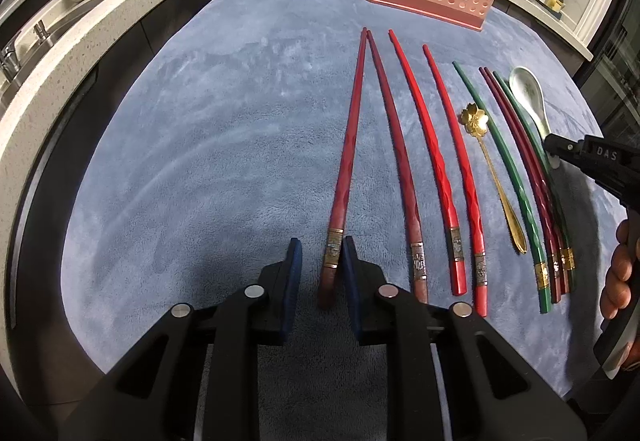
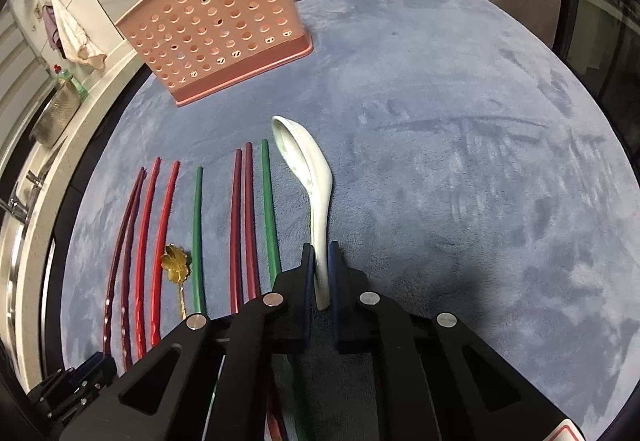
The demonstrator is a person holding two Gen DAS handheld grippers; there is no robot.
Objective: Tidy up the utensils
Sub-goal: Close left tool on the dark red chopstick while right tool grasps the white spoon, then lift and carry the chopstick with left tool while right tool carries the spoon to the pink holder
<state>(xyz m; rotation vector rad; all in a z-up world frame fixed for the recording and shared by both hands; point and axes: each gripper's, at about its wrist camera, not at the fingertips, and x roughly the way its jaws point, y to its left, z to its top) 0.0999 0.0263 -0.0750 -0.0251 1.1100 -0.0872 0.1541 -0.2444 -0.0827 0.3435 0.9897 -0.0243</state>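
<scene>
**Meanwhile, a spoon is clamped and the pink caddy stands apart from the row**

A pink perforated caddy (image 2: 224, 37) is seen upright at the far side of the blue-grey mat (image 2: 460, 181), well apart from the utensils. Little of its interior is shown; a dark stick-like item seems to rest across its top in the left wrist view, though what it is cannot be told.

On the mat the utensils are laid side by side in a row: four red chopsticks (image 1: 408, 145), two green chopsticks (image 1: 516, 177), a dark maroon pair (image 1: 520, 145) between the green ones, a gold flower-headed spoon (image 1: 476, 121) and a white ceramic spoon (image 2: 308, 177) at the right end.

The right gripper (image 2: 320, 269) is closed on the handle of the white spoon, with the bowl pointing away toward the caddy. The left gripper (image 1: 320, 261) is held low over the mat with its jaws narrowly apart, just left of the banded end of the leftmost red chopstick, which is not gripped.
</scene>
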